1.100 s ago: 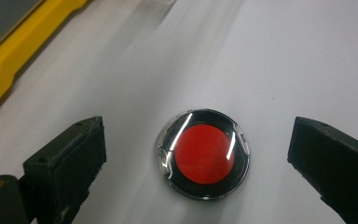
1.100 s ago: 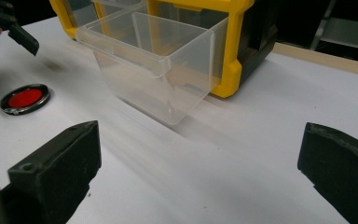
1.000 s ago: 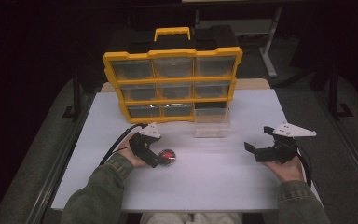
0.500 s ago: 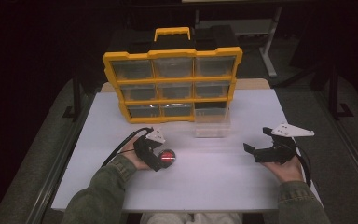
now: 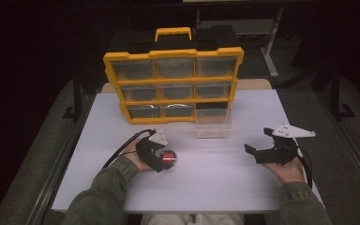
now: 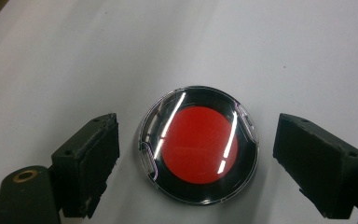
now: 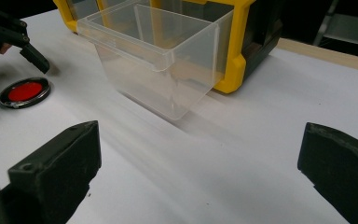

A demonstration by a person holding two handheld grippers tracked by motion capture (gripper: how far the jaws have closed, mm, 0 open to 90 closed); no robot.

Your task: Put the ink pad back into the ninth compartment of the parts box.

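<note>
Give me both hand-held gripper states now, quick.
Left hand-held gripper: open, jaws just been closing around the round red case, pads not touching it yet.
Right hand-held gripper: open, holding nothing.

Dim room; overhead glare streaks the glossy table (image 5: 215,187).
</note>
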